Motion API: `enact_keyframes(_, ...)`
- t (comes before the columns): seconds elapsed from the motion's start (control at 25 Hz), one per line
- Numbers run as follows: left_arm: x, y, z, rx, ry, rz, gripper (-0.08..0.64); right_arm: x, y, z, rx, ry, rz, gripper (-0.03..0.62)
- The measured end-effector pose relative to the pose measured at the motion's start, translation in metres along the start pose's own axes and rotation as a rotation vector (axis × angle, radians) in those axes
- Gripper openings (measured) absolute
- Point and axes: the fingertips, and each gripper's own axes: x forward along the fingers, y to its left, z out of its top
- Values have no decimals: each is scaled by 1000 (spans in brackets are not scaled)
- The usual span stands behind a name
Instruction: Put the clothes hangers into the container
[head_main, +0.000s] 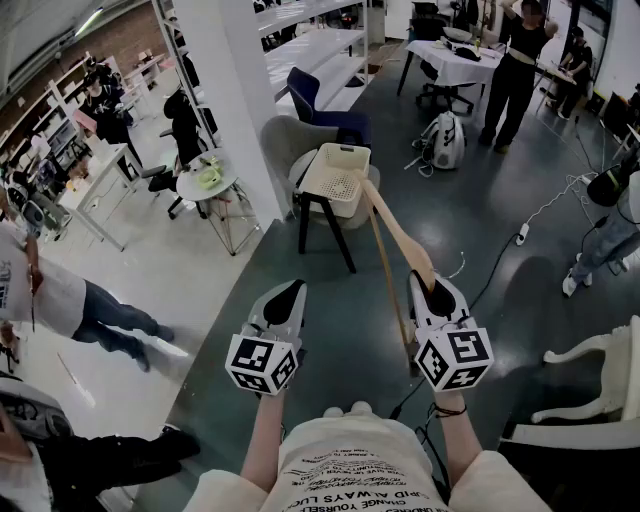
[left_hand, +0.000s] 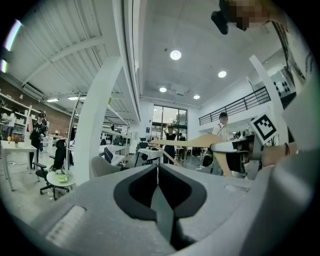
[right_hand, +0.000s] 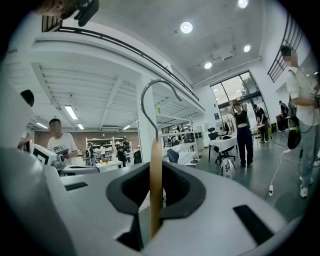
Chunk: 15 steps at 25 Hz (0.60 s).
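One wooden hanger (right_hand: 156, 150) edge-on between right gripper (right_hand: 156, 175) fingers (right_hand: 185, 195), apparently touching both.

Only legible print: shirt (head_main: 362, 472), near bottom edge, upside down: "CHANGE YOURSEL…" and "…WAYS LUC…" (partial, rest unclear). Far prints too small to read.

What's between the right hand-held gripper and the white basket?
Only the wooden hanger, held by the right hand-held gripper, stretching toward the basket; head view.
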Motion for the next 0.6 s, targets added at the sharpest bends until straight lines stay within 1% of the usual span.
enact_keyframes(0.16,2,-6,-1,-4,4,0,26,-4,-4,-2,-2,3,4,54)
enact_keyframes(0.4,10,-19,-5,-8,6,-3,26,-9,-19,-4,43,-10,8,54)
enact_keyframes(0.6,13,-28,-10,-21,5,5,26,-11,-27,-8,55,-5,15,54)
